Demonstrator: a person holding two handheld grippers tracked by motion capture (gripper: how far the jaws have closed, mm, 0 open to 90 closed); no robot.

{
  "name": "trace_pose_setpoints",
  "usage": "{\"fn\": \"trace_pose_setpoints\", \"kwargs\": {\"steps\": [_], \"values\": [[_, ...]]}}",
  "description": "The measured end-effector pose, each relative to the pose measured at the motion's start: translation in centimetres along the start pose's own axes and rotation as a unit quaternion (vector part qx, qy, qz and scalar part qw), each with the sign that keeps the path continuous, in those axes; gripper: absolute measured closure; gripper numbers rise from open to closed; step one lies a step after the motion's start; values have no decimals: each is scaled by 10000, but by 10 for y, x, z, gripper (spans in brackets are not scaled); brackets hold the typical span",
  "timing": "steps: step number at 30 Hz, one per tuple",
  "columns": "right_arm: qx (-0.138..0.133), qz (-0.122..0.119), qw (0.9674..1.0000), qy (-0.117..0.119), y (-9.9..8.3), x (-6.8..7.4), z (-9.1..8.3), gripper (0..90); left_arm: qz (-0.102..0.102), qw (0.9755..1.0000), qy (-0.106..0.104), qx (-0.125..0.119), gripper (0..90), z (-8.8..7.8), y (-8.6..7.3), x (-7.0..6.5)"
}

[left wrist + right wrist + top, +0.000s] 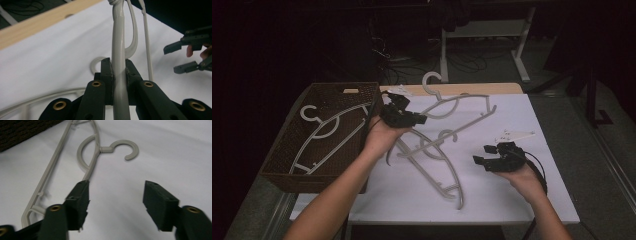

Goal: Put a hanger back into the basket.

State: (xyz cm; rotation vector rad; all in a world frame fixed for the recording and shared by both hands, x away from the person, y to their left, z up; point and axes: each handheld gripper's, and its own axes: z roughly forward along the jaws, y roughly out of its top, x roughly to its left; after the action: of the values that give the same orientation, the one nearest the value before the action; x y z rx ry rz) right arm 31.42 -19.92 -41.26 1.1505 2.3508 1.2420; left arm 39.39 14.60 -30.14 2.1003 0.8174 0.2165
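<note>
Now, from the high view, your left tongs are clamping a grey hanger above the worktop, beside the basket already holding one hanger; another hanger is lying underneath, so hooks may be snagging. Along the left gripper view, the pads are pinching one thin bar, and the hanger could be swinging or twisting loose. Through the right gripper view, your right tongs are standing open and empty, supporting nothing.

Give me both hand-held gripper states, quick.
Left hand-held gripper: shut on a grey plastic hanger.
Right hand-held gripper: open, holding nothing; another hanger lies beyond it on the white tabletop.
</note>
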Motion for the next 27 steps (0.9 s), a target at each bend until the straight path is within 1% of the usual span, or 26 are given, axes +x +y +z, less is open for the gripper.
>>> {"fn": "trace_pose_setpoints", "kwargs": {"steps": [2, 4, 5, 8, 9, 11, 14, 16, 17, 19, 22, 24, 26, 27], "values": [[-79, -11, 9999, -91, -5, 4, -1, 288, 55, 9999, 146, -23, 810, -19, 1, 7], [-114, -46, 9998, -137, -9, 6, -3, 241, 67, 9997, 248, -46, 810, -35, 1, 14], [-164, -25, 9998, -149, -11, 7, -4, 212, 96, 9994, 324, -60, 810, -47, 0, 19], [-249, 14, 9996, -104, -19, 10, -6, 143, 97, 9985, 518, -121, 810, -72, -3, 31], [-248, 24, 9996, -112, -21, 11, -6, 133, 91, 9981, 590, -139, 810, -80, -4, 36], [-270, -36, 9996, -121, -28, 12, -6, 116, 43, 9972, 718, -204, 810, -98, -7, 47], [-201, -66, 9997, -86, -35, 14, -3, 52, 27, 9959, 871, -259, 810, -120, -12, 60], [-127, -122, 9998, -85, -38, 15, -1, 8, 5, 9945, 1004, -286, 811, -135, -16, 68], [-78, -154, 9998, -86, -39, 15, 0, 8, 28, 9939, 1061, -296, 810, -142, -17, 72], [-54, -181, 9998, -93, -39, 15, 2, 8, 2, 9925, 1178, -324, 811, -157, -22, 82], [-42, -159, 9998, -93, -39, 15, 4, 8, -12, 9902, 1363, -301, 811, -172, -30, 96], [-31, -190, 9997, -130, -39, 15, 5, 8, -110, 9887, 1468, -271, 811, -180, -39, 106], [-21, -193, 9997, -159, -40, 15, 5, 8, -155, 9874, 1552, -265, 811, -187, -50, 116], [-8, -195, 9997, -172, -40, 15, 5, 8, -237, 9863, 1611, -281, 811, -192, -57, 122]]}}
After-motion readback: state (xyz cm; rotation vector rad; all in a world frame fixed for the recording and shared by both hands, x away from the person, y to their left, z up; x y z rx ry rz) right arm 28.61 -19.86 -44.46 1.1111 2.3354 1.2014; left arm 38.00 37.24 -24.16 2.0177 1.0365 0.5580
